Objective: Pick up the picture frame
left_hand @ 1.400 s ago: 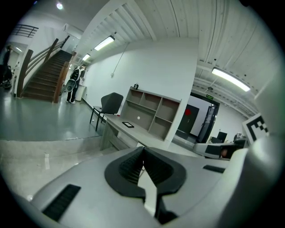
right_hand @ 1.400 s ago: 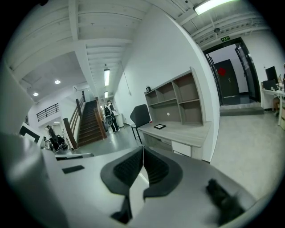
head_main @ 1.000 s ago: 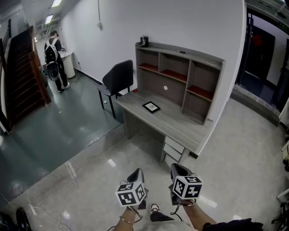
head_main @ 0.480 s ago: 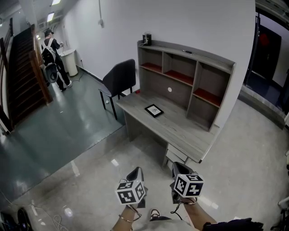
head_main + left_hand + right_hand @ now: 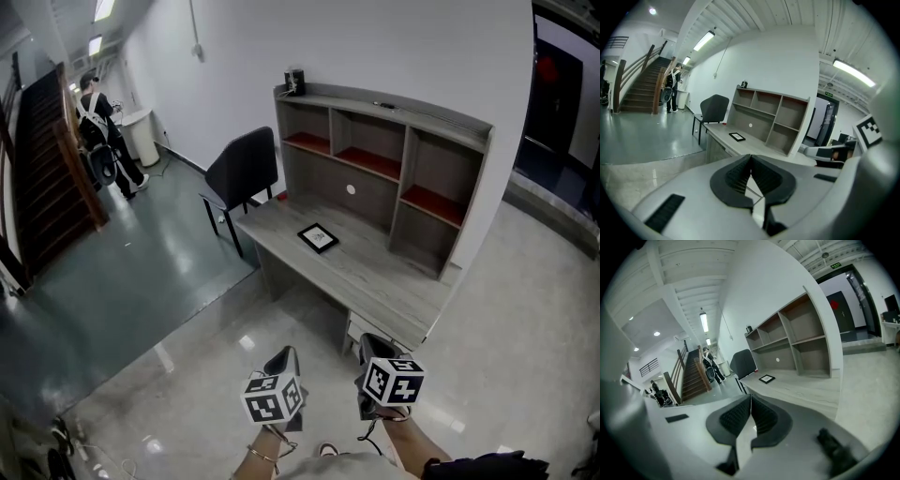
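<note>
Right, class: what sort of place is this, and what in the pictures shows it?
Likely an office or work building: a grey desk with a shelf hutch, a black office chair beside it, and a wooden staircase off a glossy floor.

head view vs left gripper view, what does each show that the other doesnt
Only the head view: the left gripper seen from above with its marker cube, and the person's wrists.
Only the left gripper view: its ribbed pads pressed together, nothing between them.
Both: the picture frame lying flat on the desk, the black chair, the shelf unit and the right gripper.
</note>
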### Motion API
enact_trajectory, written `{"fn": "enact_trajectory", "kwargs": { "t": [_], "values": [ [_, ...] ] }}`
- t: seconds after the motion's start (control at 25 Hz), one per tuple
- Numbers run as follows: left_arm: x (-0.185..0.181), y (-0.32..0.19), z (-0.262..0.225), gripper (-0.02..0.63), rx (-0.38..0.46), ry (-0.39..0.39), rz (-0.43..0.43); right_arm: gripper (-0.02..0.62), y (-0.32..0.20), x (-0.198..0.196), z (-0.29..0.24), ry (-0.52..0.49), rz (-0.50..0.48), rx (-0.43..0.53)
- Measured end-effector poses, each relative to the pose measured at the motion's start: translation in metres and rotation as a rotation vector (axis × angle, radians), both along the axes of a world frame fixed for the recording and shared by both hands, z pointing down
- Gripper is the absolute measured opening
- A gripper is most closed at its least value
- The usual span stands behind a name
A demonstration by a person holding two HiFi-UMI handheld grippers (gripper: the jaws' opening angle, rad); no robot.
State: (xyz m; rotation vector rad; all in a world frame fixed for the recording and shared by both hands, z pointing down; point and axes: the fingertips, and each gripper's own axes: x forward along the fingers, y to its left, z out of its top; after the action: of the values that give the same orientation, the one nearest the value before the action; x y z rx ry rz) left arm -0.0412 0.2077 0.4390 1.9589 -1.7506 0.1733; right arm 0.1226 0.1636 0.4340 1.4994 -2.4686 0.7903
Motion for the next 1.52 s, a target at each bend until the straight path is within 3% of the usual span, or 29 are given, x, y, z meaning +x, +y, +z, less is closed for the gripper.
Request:
{"fn": "enact_trajectory", "kwargs": {
  "t": [0.4, 0.92, 1.52],
  "values": [
    [-0.002, -0.044, 0.005, 0.014, -0.014, -0.01, -0.003, 0.032, -0.044, 0.006, 0.004, -0.013, 0.009, -0.008],
    [-0.005, -0.058, 0.026, 0.014, -0.067, 0.015, 0.004, 0.032, -0.058, 0.01, 0.023, -0.005, 0.026, -0.053],
    [-0.002, -0.133, 0.032, 0.014, -0.056, 0.024, 0.076, 0.032, -0.12, 0.013, 0.026, 0.007, 0.083, -0.037]
  ]
}}
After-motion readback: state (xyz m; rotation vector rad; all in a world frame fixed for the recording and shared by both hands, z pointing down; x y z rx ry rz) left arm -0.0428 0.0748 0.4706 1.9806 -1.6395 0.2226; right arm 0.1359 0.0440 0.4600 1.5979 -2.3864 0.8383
